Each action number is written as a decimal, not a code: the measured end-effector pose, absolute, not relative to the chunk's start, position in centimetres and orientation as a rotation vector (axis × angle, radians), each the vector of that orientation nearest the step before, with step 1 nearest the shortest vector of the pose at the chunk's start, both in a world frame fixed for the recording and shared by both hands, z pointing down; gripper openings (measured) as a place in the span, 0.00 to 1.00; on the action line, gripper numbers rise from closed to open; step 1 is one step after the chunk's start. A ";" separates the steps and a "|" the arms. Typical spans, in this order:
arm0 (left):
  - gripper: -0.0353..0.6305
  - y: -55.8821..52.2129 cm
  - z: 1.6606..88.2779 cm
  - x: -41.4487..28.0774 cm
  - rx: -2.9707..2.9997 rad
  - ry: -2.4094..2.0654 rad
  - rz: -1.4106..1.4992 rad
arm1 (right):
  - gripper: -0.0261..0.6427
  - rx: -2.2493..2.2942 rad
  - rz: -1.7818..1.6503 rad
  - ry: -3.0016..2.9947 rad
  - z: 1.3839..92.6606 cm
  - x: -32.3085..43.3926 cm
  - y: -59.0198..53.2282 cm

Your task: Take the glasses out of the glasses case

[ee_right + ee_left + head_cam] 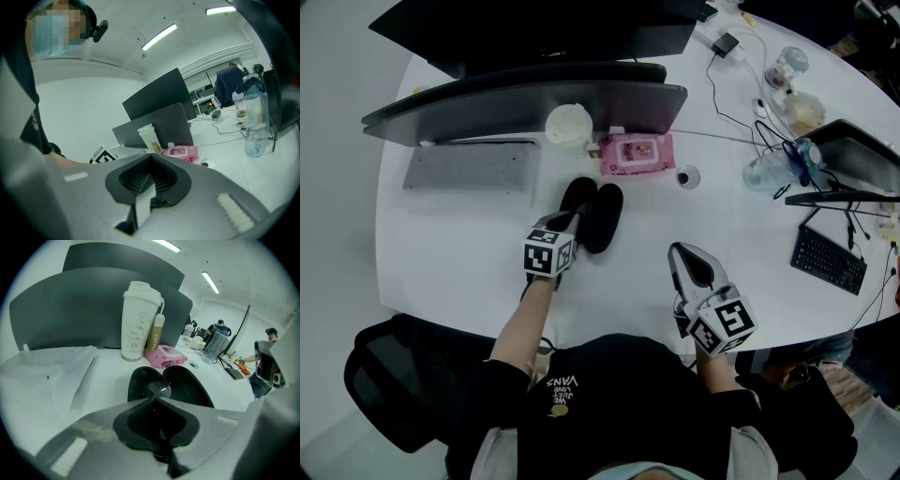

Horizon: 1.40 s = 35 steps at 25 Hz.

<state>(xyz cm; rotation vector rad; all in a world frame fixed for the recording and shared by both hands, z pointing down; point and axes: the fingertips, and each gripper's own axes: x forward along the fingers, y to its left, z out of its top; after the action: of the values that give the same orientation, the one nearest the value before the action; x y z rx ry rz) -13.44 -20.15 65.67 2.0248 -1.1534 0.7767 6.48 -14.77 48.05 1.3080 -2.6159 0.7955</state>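
A: On the bench [459, 253], where is the glasses case [602, 217] located?
B: It is laid open near the cup [569, 124], with both halves facing up. The glasses [157, 389] are seen inside it, with one lens showing.
A: How is the left gripper [153, 398] set?
B: Its jaws are closed on the lens rim, inside the case. The right gripper [150, 155] is held apart from the case, with its jaws closed together and nothing between them.
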 end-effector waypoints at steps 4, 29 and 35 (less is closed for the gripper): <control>0.07 -20.2 65.2 -13.5 2.034 -1.161 0.766 | 0.04 1.297 0.792 -2.626 47.8 6.3 -14.7; 0.07 -19.6 61.7 -14.4 2.094 -1.256 0.679 | 0.04 1.278 0.727 -2.679 45.8 6.0 -13.6; 0.07 -19.2 60.3 -14.6 2.114 -1.287 0.655 | 0.04 1.268 0.706 -2.701 45.0 5.9 -13.1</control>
<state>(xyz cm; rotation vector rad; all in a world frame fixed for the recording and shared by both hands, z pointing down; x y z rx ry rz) -14.61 -19.24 60.28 2.1143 -1.2866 0.6546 5.95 -13.12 44.98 1.2678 -2.7013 0.7060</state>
